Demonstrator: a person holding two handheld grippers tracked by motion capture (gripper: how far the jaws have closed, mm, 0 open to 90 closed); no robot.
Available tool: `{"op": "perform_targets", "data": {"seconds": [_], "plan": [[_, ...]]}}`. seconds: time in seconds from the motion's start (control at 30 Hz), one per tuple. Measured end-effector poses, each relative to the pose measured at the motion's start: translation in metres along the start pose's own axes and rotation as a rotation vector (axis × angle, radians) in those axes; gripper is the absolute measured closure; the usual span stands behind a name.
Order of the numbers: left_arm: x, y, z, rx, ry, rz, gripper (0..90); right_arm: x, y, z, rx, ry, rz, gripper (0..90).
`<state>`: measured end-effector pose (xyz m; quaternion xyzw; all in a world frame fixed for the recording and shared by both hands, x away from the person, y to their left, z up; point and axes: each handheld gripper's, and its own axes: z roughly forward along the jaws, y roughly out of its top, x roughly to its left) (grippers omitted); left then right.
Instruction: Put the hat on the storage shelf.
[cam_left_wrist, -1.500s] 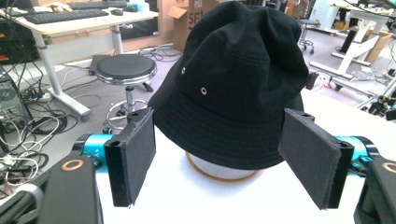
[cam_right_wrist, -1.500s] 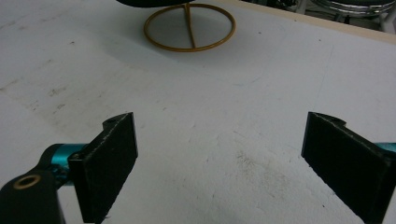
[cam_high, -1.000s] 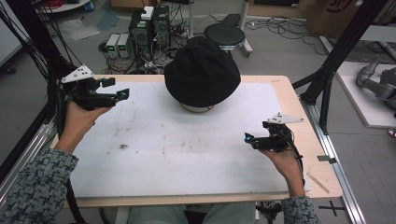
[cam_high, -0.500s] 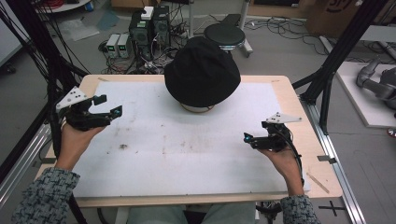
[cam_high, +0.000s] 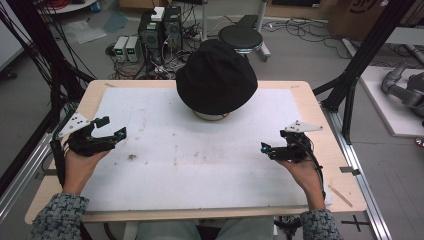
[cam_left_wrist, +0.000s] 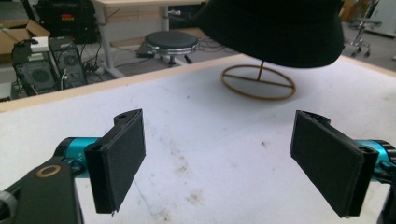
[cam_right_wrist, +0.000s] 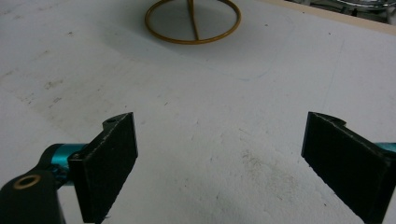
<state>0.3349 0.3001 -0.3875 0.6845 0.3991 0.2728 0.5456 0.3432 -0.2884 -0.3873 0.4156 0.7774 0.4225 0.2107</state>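
A black bucket hat (cam_high: 216, 75) sits on a gold wire stand (cam_high: 212, 116) at the back middle of the white-covered table (cam_high: 200, 185). My left gripper (cam_high: 111, 127) is held over the table's left side, open, with nothing between its pads. In the left gripper view the open gripper (cam_left_wrist: 219, 158) faces the hat (cam_left_wrist: 275, 28) and the stand's ring base (cam_left_wrist: 258, 81) from a distance. My right gripper (cam_high: 267, 150) hovers at the right side, also open and empty. In the right gripper view the gripper (cam_right_wrist: 219, 158) points at the ring base (cam_right_wrist: 193, 21) across bare surface.
Faint dirt marks (cam_high: 132, 157) spot the white cover near the left hand. Behind the table stand a round black stool (cam_high: 241, 37) and computer boxes (cam_high: 160, 27) among cables. Black frame posts (cam_high: 350, 85) rise at the right edge and along the left.
The left gripper has dropped back from the far left corner toward the person, staying open. The right gripper has stayed where it was.
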Motion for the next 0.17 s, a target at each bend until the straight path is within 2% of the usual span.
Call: {"op": "perform_targets", "data": {"seconds": [0.17], "plan": [[0.0002,-0.0039,0.0004,0.001,-0.002,-0.004,18.6,-0.0003,-0.0002,-0.0008,-0.004,-0.001,-0.002,10.3]]}}
